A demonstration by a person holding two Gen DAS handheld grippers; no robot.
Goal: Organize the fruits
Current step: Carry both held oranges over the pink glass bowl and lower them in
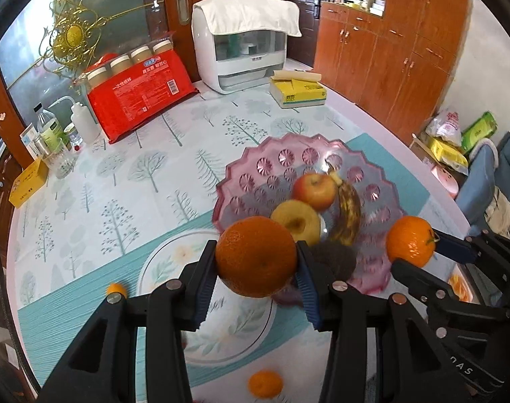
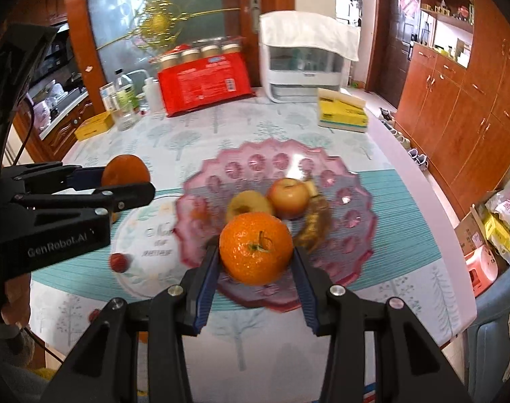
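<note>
Left tool (image 1: 256,262) is clamped on an orange (image 1: 256,257); right tool (image 2: 256,252) is clamped on a tangerine (image 2: 256,248). Both fruits hang above the bench (image 1: 120,174), near the pink bowl's (image 1: 255,154) front rim. This looks like the carrying step; next, each fruit needs lowering into a free spot beside the apples (image 1: 314,190) and banana (image 1: 349,213), then letting go.
</note>
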